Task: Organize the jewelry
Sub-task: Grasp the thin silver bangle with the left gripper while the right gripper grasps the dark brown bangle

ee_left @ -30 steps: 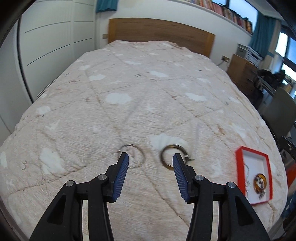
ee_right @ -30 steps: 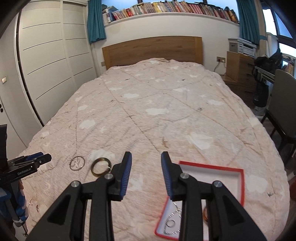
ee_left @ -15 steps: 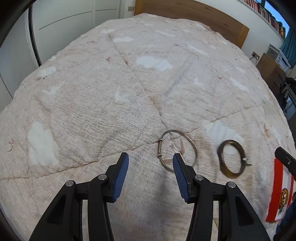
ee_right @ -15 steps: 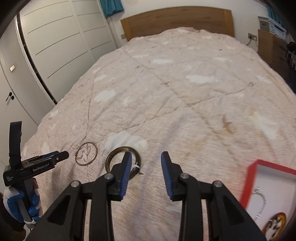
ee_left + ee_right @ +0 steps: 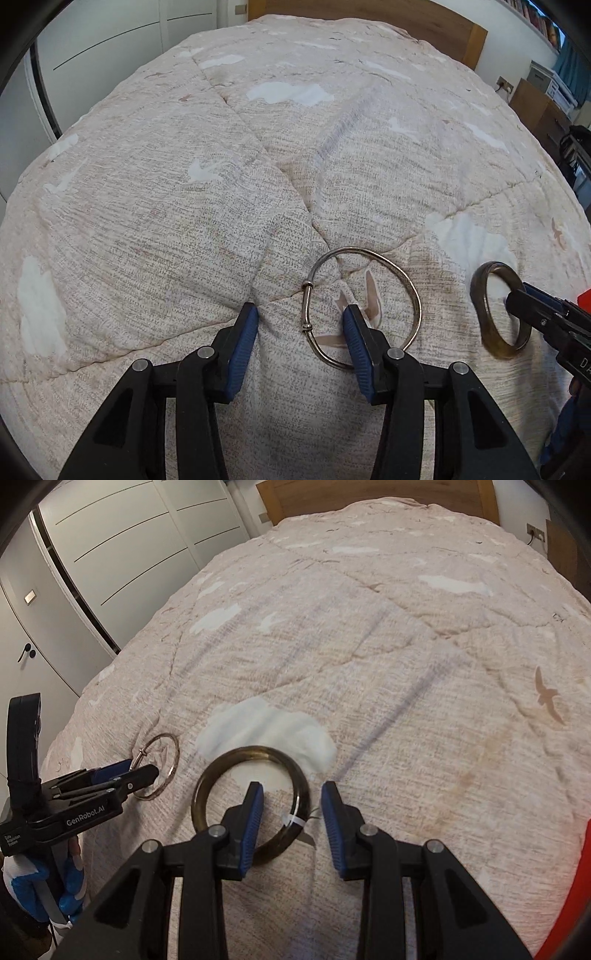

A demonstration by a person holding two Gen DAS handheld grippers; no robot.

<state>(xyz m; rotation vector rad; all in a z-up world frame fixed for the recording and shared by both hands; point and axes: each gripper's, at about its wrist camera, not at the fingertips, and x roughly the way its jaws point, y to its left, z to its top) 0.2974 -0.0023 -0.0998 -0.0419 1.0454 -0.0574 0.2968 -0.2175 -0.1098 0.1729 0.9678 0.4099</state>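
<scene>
Both grippers are down low over the quilt (image 5: 184, 206), a soft beige quilted cover, nubbly in weave, printed with white clouds and brown birds, its stitched seams puckering into puffy panels.

The silver bangle (image 5: 402, 280) lies flat on the quilt right where several seams meet: thin round wire, bent into a D-shape with a straight clasp bar between two small collars. The left gripper (image 5: 301, 314) straddles that clasp side, jaws partly apart, ribbed blue pads either side of the bar, neither pad pressing on the metal. One pad sits inside the loop, the other outside on bare fabric.

Just beside the silver bangle, on the side away from the wardrobe (image 5: 122, 550), lies the dark bangle (image 5: 207, 775): thicker, smooth, glossy brown-olive, a full circle with a small white tag tied on its near edge. It rests half on a white cloud patch. The right gripper (image 5: 291, 794) stands partly open across its near rim, one pad inside the ring, one outside, not gripping.

A red box edge (image 5: 576, 897) shows further out past the dark bangle.
</scene>
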